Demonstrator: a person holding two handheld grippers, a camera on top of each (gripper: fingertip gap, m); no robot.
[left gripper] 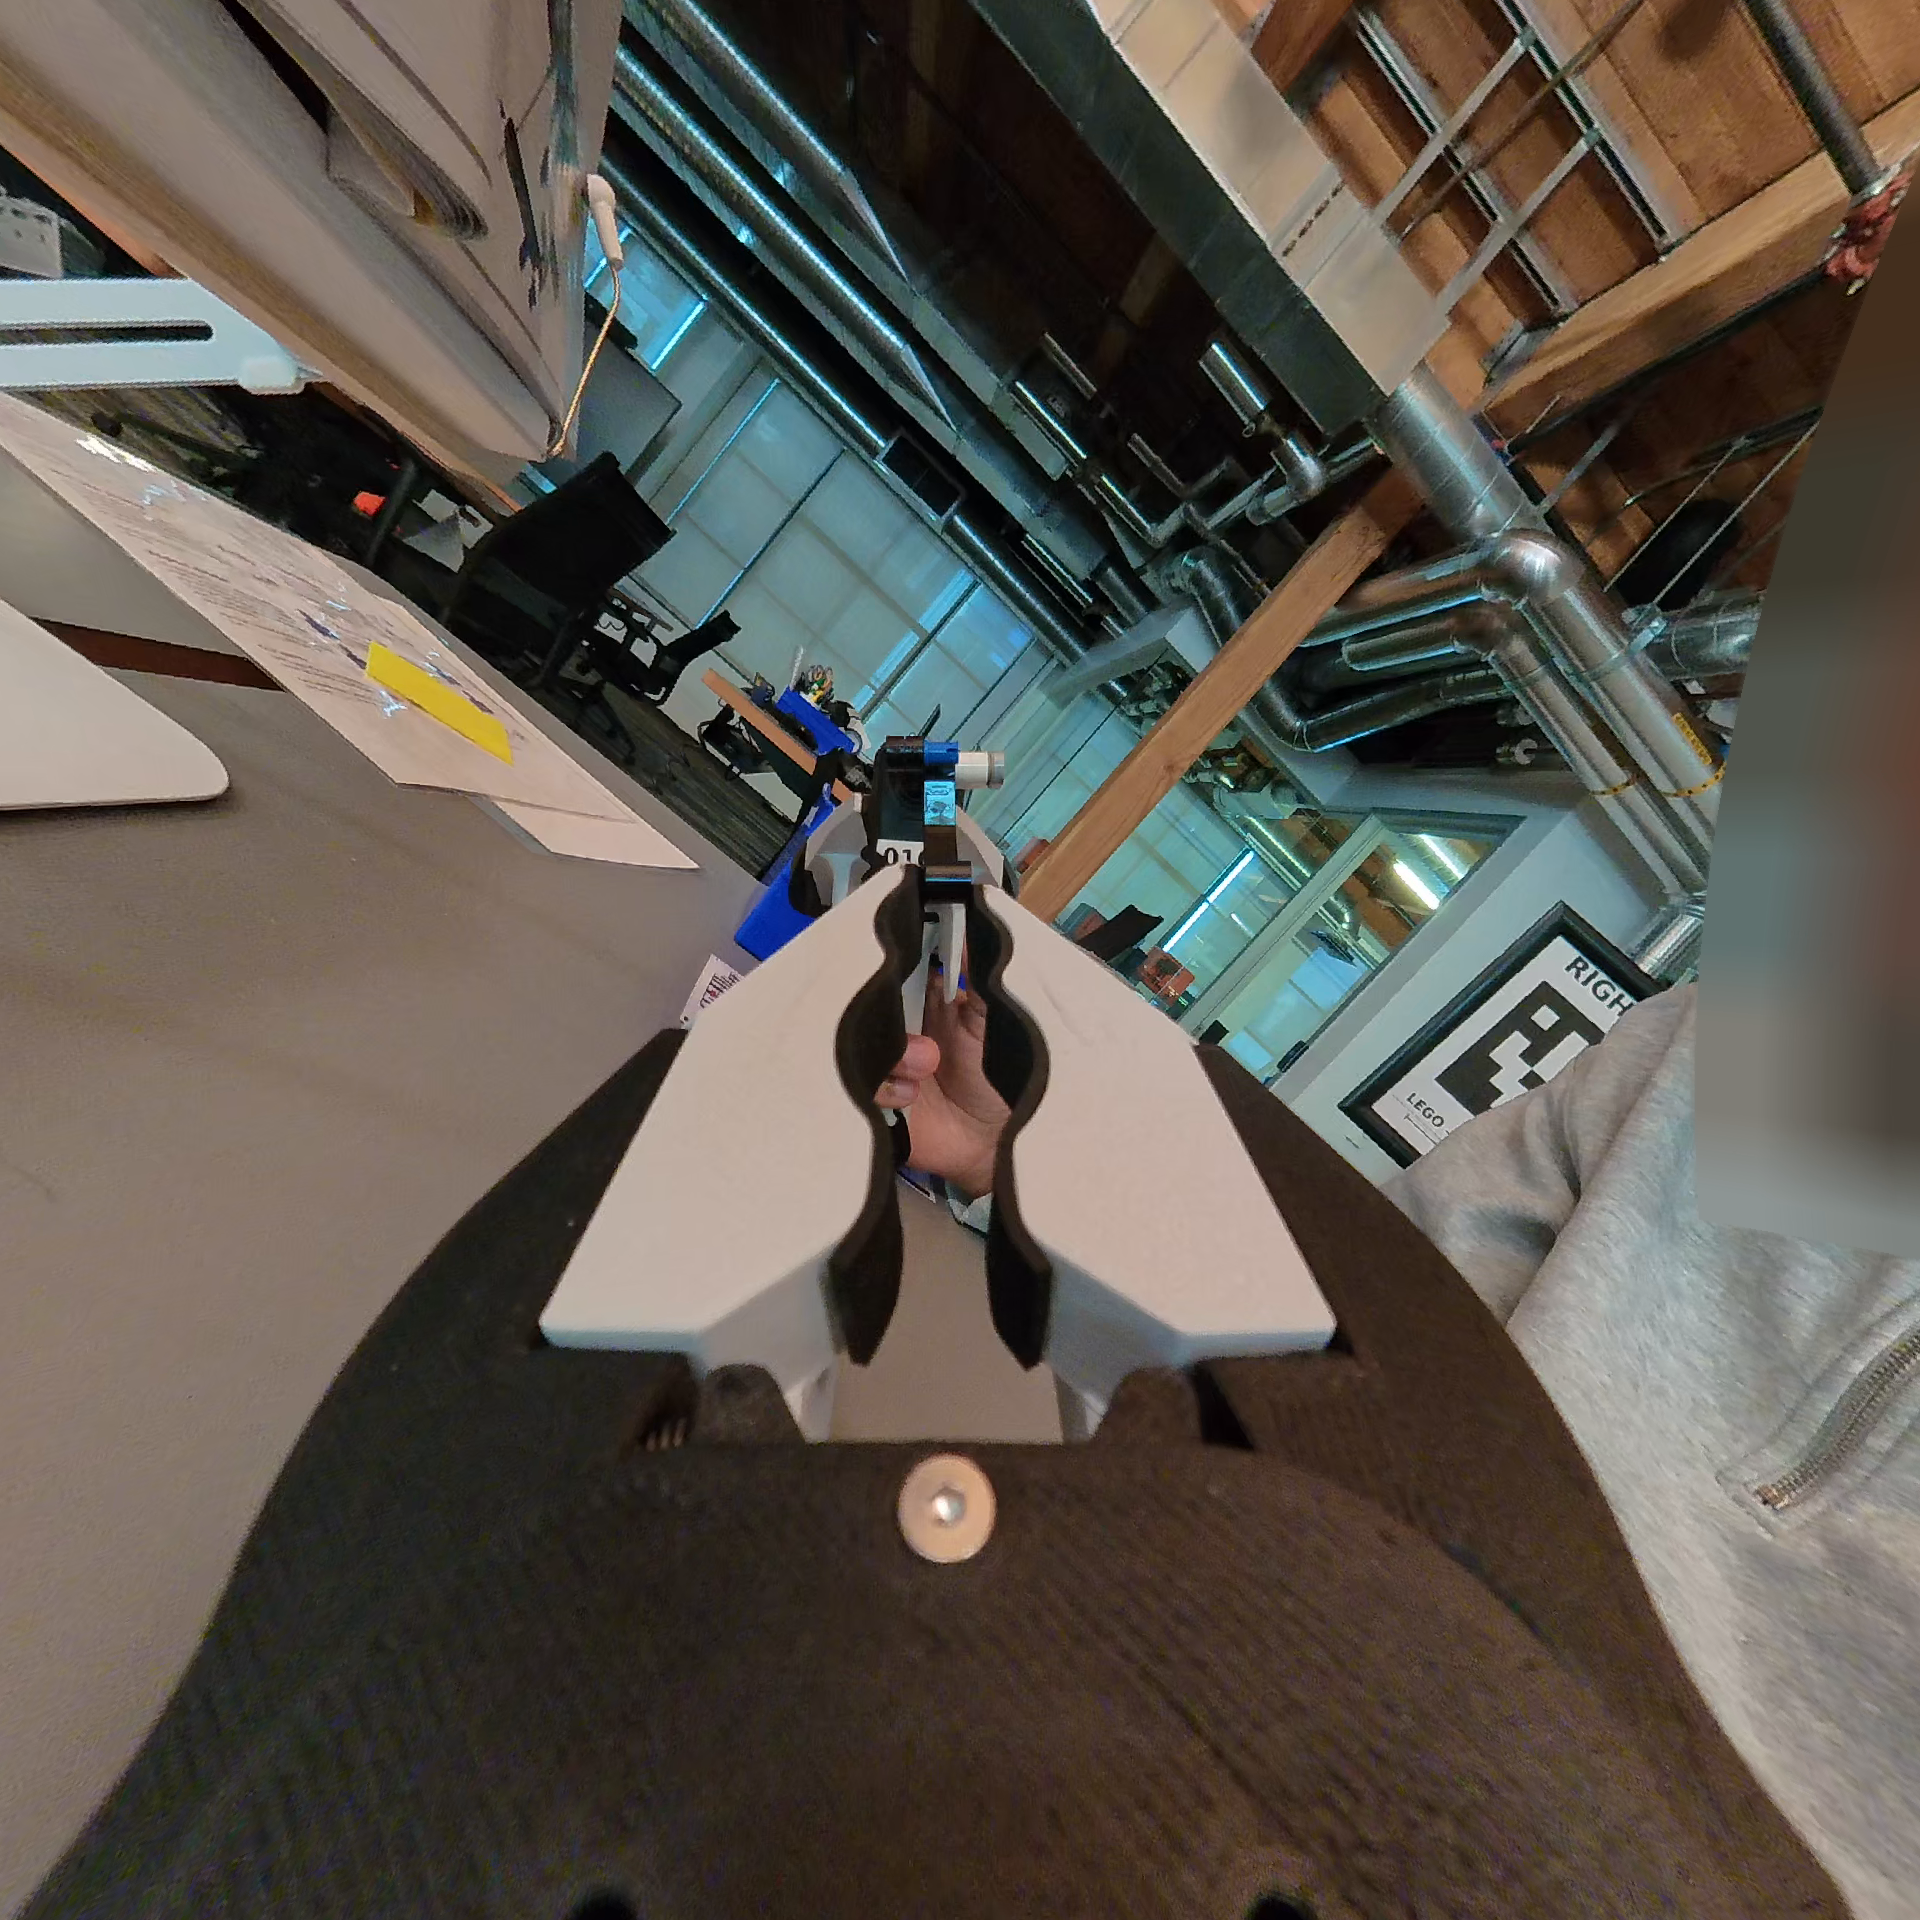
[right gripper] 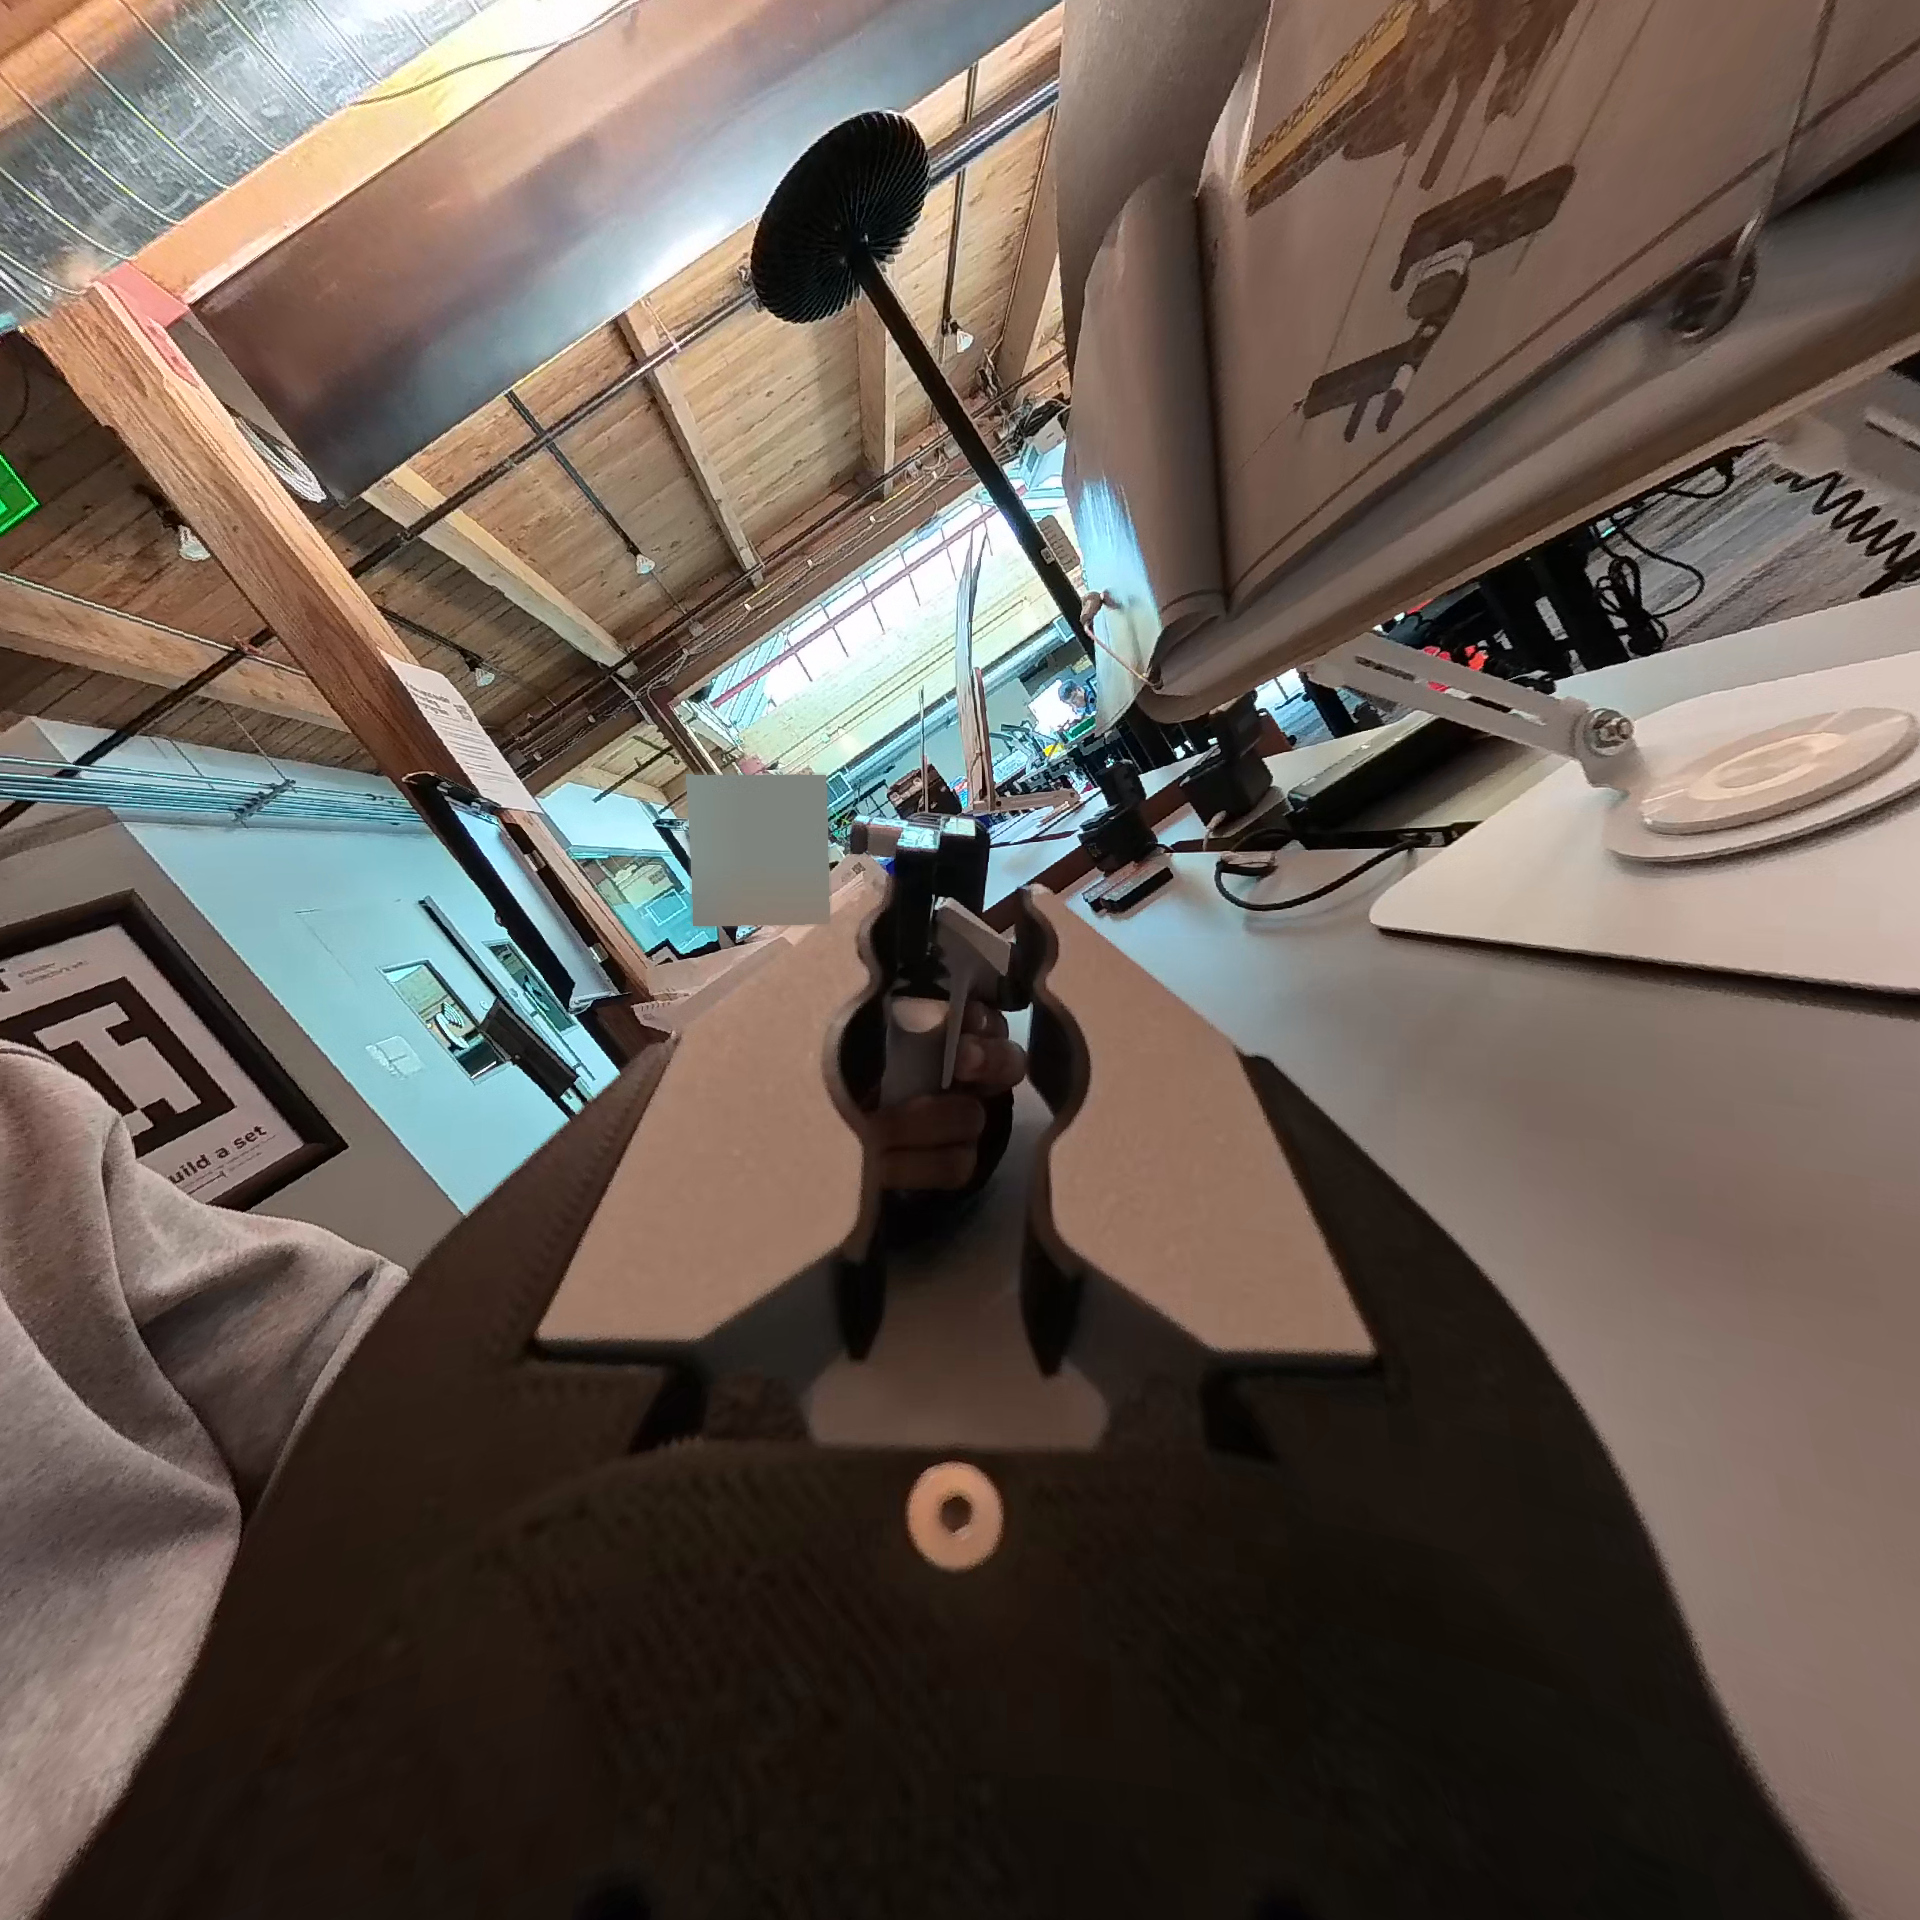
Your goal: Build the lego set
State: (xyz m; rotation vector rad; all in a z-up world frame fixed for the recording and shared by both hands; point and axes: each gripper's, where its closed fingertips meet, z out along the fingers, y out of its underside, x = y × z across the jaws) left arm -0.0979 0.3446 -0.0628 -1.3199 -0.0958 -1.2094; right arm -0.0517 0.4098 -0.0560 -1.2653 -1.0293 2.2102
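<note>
In the left wrist view the worktop (left gripper: 312,987), a smooth grey sheet, runs steeply tilted across the left half of the frame, so the left gripper (left gripper: 928,883) is raised and rolled, pointing up toward the ceiling pipes. On the worktop at far left lies a white rounded stand base (left gripper: 94,727), and beside it a printed sheet (left gripper: 343,665) with a yellow sticky note (left gripper: 442,701). At centre, the left gripper's pale grey wedge-shaped fingers (left gripper: 769,1122), lined with wavy black foam, have drawn nearly together at their tips and pinch the lego assembly (left gripper: 925,795), a small black piece with a blue brick and a light grey stud on top. Beyond it the other gripper and the hand (left gripper: 951,1091) holding it show through the gap. At right hang a framed black-and-white marker sign (left gripper: 1507,1049) and a grey fleece sleeve (left gripper: 1683,1351) with a metal zip.

In the right wrist view a grey sleeve (right gripper: 135,1299) fills the lower left, with a framed sign (right gripper: 135,1039) above it. The right gripper (right gripper: 951,914) also points upward, toward timber beams. Its fingers (right gripper: 748,1143) stand slightly apart at the tips, and whether they grip the lego assembly (right gripper: 940,842) or only bracket it cannot be told; a pale flat part slants between them. A hand (right gripper: 935,1122) shows behind. To the right, the worktop (right gripper: 1558,1247) carries a white stand base (right gripper: 1662,883) with a round disc.
</note>
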